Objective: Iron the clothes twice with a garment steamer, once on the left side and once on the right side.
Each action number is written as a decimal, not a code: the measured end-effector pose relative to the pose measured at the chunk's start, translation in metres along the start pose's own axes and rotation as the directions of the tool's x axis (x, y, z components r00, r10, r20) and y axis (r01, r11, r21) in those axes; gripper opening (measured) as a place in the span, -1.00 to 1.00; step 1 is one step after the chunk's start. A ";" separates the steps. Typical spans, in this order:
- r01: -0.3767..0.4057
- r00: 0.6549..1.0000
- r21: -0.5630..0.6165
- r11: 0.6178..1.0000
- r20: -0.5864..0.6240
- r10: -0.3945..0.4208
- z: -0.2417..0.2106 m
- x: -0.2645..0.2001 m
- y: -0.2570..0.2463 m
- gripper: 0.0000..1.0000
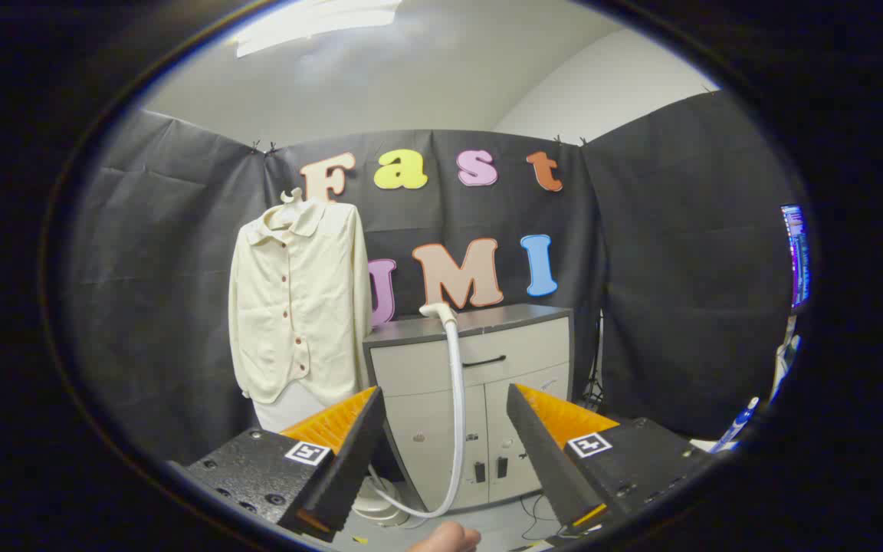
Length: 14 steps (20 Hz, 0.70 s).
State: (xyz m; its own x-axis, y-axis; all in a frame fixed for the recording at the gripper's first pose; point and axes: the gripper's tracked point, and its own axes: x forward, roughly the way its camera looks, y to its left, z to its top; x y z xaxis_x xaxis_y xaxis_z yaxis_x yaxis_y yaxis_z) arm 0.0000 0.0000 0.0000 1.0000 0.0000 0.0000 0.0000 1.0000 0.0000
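A claw [445,452] hangs released in a cloth-walled booth, its two fingers [349,460] spread wide with nothing between them, aimed at a pale cabinet [518,368] that stands against the back wall. Through the gap between the fingers runs the steamer's white hose [456,399]: it rises from a round base [380,502] on the floor just left of the cabinet's foot, loops low, then climbs the cabinet front to the steamer head [437,310], which rests at the front edge of the grey top. The steamer lies well beyond the fingertips, untouched. To the left of the cabinet, and beyond the left finger, a cream shirt [296,299] hangs on a hanger [290,197] against the wall (buttoned down the front with small dark buttons, collar up, sleeves loose at the sides), its hem reaching just above the left finger's tip. The cabinet shows one drawer with a dark handle [484,360] over two doors. Low between the fingers, part of a person's hand [449,538] is visible. Cables [537,510] trail on the floor by the cabinet's right foot, and a lit screen [795,257] glows far to the right past the cloth wall
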 end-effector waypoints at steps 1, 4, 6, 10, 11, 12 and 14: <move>-0.001 1.000 0.005 1.000 0.001 0.001 0.000 0.002 0.001 0.93; 0.005 1.000 0.008 1.000 -0.004 -0.005 -0.003 0.006 -0.002 0.93; 0.008 1.000 0.015 1.000 -0.009 -0.008 -0.006 0.008 -0.002 0.94; 0.009 1.000 0.015 1.000 -0.010 -0.009 -0.008 0.011 0.002 0.94; 0.010 1.000 0.013 1.000 -0.011 -0.010 -0.008 0.011 0.003 0.94; 0.012 1.000 0.014 1.000 -0.011 -0.012 -0.010 0.011 0.004 0.93; 0.013 1.000 0.021 1.000 -0.014 -0.013 -0.013 0.012 0.006 0.93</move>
State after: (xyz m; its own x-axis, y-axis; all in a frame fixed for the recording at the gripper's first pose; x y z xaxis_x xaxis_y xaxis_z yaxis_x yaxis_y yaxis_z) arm 0.0123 0.0061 -0.0126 0.9998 -0.0127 -0.0138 0.0130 0.9997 0.0212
